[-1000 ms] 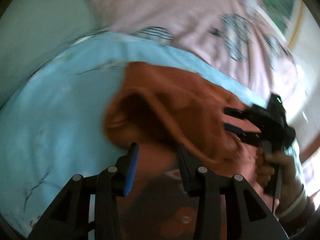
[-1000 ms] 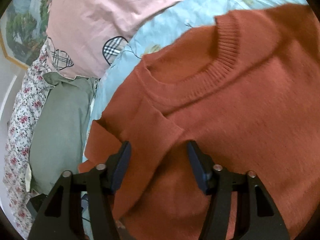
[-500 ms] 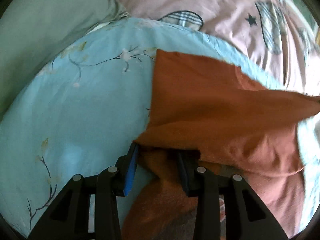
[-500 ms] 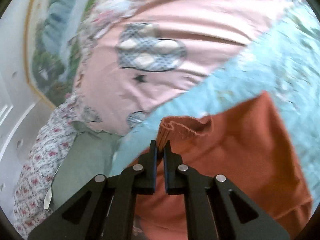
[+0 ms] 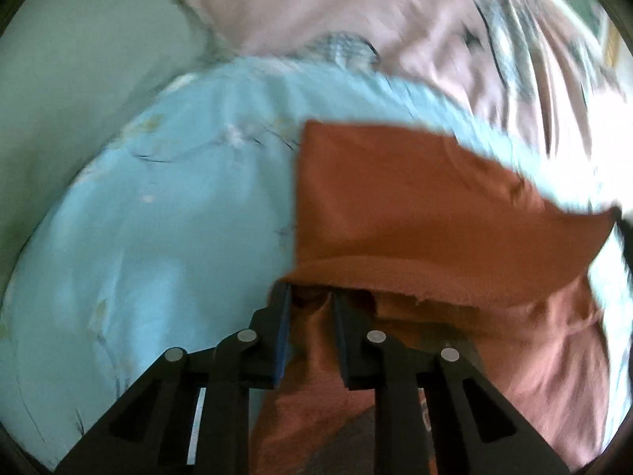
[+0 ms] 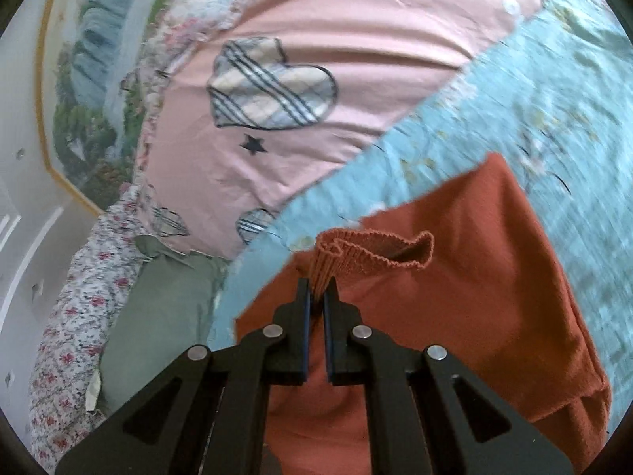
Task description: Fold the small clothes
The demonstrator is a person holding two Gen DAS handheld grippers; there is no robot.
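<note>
Both claws on the sweater, mid-fold, cloth lifted off the blue sheet.

Right claw: jaws pinched nearly together on a bunched ribbed edge, which pokes out just ahead of my tips and curls off to the right. Looks like a cuff or hem band; cannot tell which. The rest of the sweater hangs down under the claw and spreads ahead and to the right over the sheet.

Left claw: jaws partly closed, with a gathered fold of sweater running between them. The cloth fills the gap, so I judge it gripped, though the view is blurred. A flat panel of sweater stretches ahead and to the right of the tips, its straight left edge in line with my left finger. A dark shape at the far right edge may be the other claw; too little shows to be sure.

Pink quilt with plaid hearts lies beyond the sheet; a green pillow to the left of the right claw.

Step, as I read it: carrying a held edge across to lay one half over the other.

Next move calls for: keeping both grips tight, holding the span between claws taut and level, lowering onto the sheet with edges matched, then releasing. Risk: the bunched rib slips or drops crooked
</note>
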